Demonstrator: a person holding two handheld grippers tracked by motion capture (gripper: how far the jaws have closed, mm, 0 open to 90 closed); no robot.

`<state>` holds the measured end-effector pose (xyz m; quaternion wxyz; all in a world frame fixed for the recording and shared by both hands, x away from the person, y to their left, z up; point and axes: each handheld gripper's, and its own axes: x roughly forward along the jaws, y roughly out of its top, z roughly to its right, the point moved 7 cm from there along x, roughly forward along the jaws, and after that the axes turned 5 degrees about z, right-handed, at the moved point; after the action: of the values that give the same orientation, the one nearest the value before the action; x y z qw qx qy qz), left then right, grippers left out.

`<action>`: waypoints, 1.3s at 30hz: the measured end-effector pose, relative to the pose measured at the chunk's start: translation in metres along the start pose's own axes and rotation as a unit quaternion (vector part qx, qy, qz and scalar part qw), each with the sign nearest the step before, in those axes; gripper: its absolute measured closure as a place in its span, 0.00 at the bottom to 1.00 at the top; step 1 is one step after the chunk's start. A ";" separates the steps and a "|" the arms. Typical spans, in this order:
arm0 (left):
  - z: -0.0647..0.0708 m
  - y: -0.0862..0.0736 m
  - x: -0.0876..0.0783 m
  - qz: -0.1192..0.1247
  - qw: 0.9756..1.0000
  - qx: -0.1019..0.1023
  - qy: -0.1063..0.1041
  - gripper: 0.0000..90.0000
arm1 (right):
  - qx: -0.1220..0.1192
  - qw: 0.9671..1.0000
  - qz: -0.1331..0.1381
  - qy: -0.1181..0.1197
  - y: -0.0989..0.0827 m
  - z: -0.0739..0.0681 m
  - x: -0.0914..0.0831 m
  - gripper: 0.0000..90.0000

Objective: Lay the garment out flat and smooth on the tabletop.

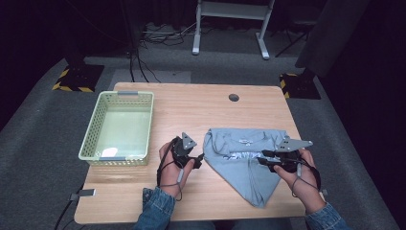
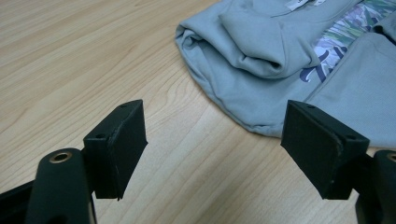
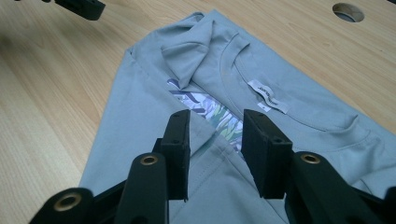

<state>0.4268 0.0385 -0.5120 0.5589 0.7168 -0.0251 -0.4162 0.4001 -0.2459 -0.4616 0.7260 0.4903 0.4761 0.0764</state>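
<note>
T-shirt (image 1: pixel 242 158) lies half-folded on the wooden table (image 1: pixel 201 108), directly under and ahead of the right gripper (image 3: pixel 215 140), whose 2 jaws stand partly apart over a folded hem edge with nothing pinched; that hand is clearly the nearer one. Left gripper (image 2: pixel 212 140) sits just off the shirt's near rolled edge, jaws spread wide and empty, fabric ahead and to its right. Soft grey-blue jersey, limp, with a printed patch and white neck label; its long axis runs from the collar toward the person, tapering to a point, and the green perforated plastic basket (image 1: pixel 95 129) is well apart beyond the left gripper.
</note>
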 end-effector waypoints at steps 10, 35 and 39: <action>-0.008 -0.008 -0.011 0.000 1.000 -0.010 0.011 0.24 | -0.007 1.000 -0.006 0.002 0.002 0.002 0.016 0.69; -0.012 -0.011 -0.018 0.000 1.000 -0.013 0.017 0.24 | -0.009 1.000 -0.023 0.011 -0.007 0.001 0.050 0.67; -0.012 -0.011 -0.018 0.000 1.000 -0.013 0.016 0.24 | -0.008 1.000 -0.027 0.012 -0.010 0.000 0.055 0.67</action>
<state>0.4179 0.0606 -0.5107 0.5683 0.7163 -0.0111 -0.4047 0.4262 -0.2193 -0.5029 0.7261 0.4704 0.4969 0.0670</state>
